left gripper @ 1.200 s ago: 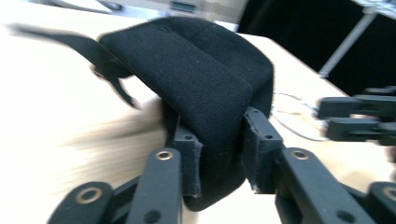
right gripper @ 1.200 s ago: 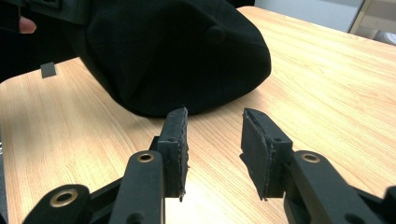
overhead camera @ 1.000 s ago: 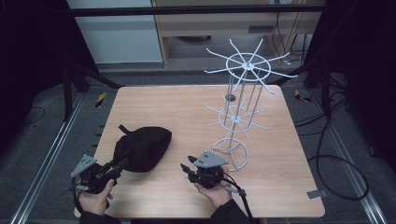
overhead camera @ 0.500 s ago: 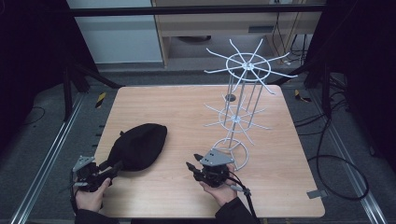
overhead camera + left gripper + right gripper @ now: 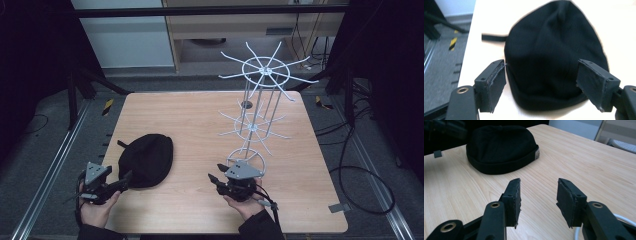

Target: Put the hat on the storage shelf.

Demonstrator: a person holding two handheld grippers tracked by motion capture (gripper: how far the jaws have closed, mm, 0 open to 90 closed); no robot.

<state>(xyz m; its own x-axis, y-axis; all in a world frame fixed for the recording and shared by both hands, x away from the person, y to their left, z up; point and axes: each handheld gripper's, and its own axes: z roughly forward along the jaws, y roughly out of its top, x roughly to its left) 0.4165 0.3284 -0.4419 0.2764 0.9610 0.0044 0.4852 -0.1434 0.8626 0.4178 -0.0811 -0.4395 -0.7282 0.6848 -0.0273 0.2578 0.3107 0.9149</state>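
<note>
A black cap (image 5: pixel 146 160) lies flat near the table's (image 5: pixel 200 120) front-left corner; the left gripper (image 5: pixel 125 179), jaws just opened wide, frames its brim, while the right gripper (image 5: pixel 214 179), jaws apart, holds nothing.

No legible writing on the table

A small pale label (image 5: pixel 537 153) sits on the folded brim of the black cap (image 5: pixel 501 147), seen from the right gripper view, but it is too small and blurred to read. Yellow-and-black hazard stripes (image 5: pixel 107 106) mark the floor beside the table; they carry no words.
</note>
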